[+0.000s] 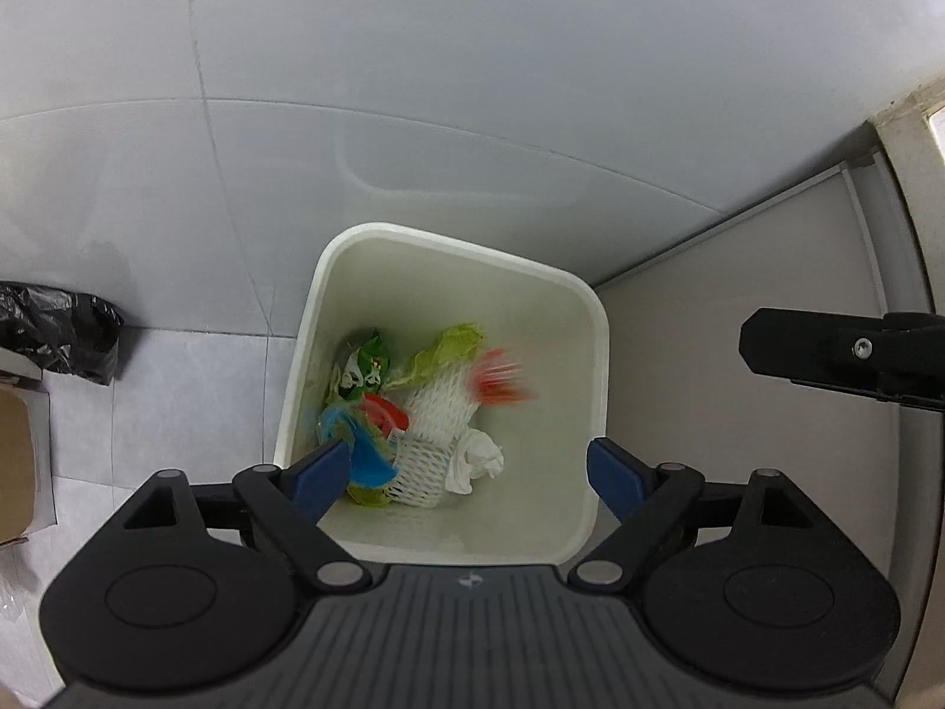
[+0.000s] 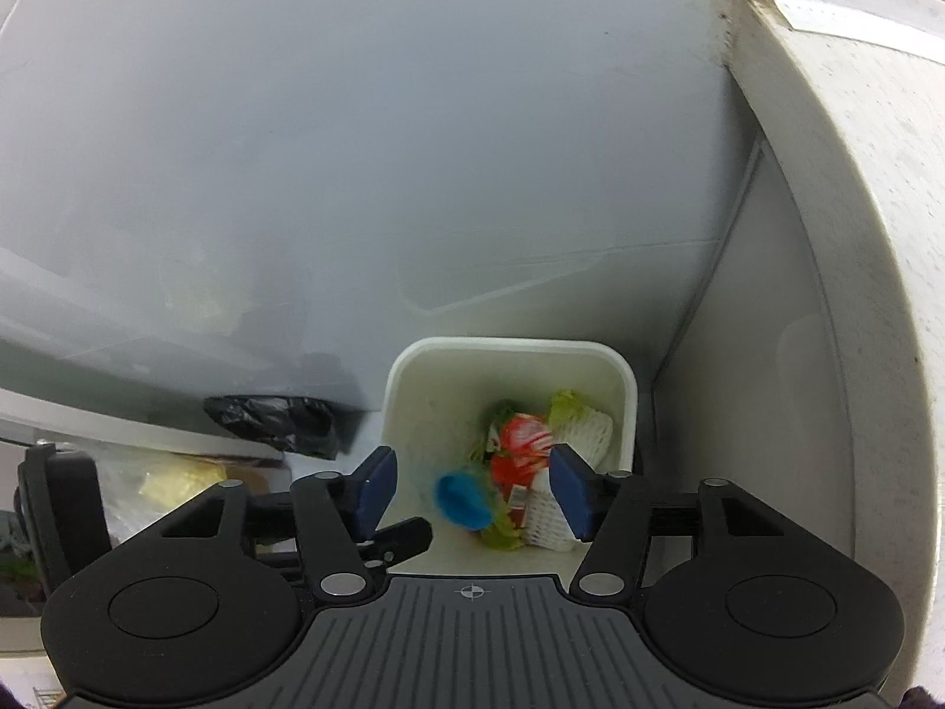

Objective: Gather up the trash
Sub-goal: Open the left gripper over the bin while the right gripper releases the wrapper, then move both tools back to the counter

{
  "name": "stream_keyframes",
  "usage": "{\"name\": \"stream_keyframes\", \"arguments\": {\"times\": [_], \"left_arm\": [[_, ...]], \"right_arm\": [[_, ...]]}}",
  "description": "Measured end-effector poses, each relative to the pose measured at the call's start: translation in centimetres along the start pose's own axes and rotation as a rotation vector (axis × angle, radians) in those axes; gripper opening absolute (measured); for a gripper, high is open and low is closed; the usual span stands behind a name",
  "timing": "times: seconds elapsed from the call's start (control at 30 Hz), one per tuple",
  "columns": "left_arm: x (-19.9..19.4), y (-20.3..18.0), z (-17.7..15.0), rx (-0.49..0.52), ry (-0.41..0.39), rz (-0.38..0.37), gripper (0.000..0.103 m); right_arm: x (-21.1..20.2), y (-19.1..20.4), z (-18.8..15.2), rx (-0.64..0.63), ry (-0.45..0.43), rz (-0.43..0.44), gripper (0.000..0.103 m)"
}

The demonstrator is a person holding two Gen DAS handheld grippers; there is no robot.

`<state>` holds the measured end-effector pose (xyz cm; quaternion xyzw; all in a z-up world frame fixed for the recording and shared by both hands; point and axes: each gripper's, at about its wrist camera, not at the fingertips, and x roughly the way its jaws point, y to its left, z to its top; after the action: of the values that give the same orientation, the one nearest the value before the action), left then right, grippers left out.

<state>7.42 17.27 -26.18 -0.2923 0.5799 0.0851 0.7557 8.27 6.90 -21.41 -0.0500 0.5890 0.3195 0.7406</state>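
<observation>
A white trash bin (image 1: 331,272) stands on the floor in a corner, seen from above. Inside lie white foam nets (image 1: 440,407), a green wrapper (image 1: 369,363), a yellow-green leaf (image 1: 449,345), a blue piece (image 1: 366,461), a crumpled tissue (image 1: 478,458) and a blurred red-white wrapper (image 1: 499,381). My left gripper (image 1: 466,470) is open and empty above the bin. My right gripper (image 2: 472,487) is open and empty above the same bin (image 2: 413,390); the red-white wrapper (image 2: 525,434) shows blurred below its fingers. The right gripper also shows at the right edge of the left wrist view (image 1: 838,354).
A black bag-lined bin (image 1: 59,331) and a cardboard box (image 1: 15,467) stand left of the white bin. Grey walls rise behind and to the right. A white counter edge (image 2: 827,177) curves along the right. The black bag (image 2: 271,416) also shows in the right wrist view.
</observation>
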Motion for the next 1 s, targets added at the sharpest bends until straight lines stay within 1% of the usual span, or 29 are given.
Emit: {"name": "stream_keyframes", "arguments": {"times": [0.17,0.4,0.5,0.57,0.6,0.77,0.8,0.83,1.0], "left_arm": [[-0.3,0.1,0.0,-0.001,0.005,0.000,0.086],[-0.8,-0.5,0.1,0.015,0.000,0.001,0.087],[-1.2,-0.6,0.0,0.025,-0.007,-0.005,0.087],[-1.8,-0.7,0.0,0.035,-0.011,-0.009,0.088],[-2.0,-0.8,0.0,0.042,-0.013,-0.007,0.089],[-3.6,-1.7,-0.2,0.080,-0.034,-0.002,0.095],[-3.9,-1.9,-0.3,0.087,-0.036,-0.002,0.097],[-4.2,-2.1,-0.3,0.092,-0.037,-0.001,0.098],[-5.3,-3.0,-0.7,0.108,-0.043,0.013,0.101]], "right_arm": [[1.3,0.5,0.3,0.009,0.008,-0.005,0.057],[0.8,0.5,0.1,-0.002,0.000,0.010,0.057],[-0.1,0.6,-0.2,-0.010,-0.012,0.021,0.057],[-0.8,0.8,-0.5,-0.026,-0.024,0.025,0.060],[-1.3,0.8,-0.7,-0.036,-0.036,0.025,0.063],[-3.8,1.0,-1.5,-0.077,-0.096,0.042,0.064],[-4.2,1.1,-1.7,-0.088,-0.108,0.048,0.065],[-4.8,1.2,-1.7,-0.099,-0.121,0.050,0.069],[-8.2,1.1,-2.7,-0.136,-0.196,0.052,0.073]]}}
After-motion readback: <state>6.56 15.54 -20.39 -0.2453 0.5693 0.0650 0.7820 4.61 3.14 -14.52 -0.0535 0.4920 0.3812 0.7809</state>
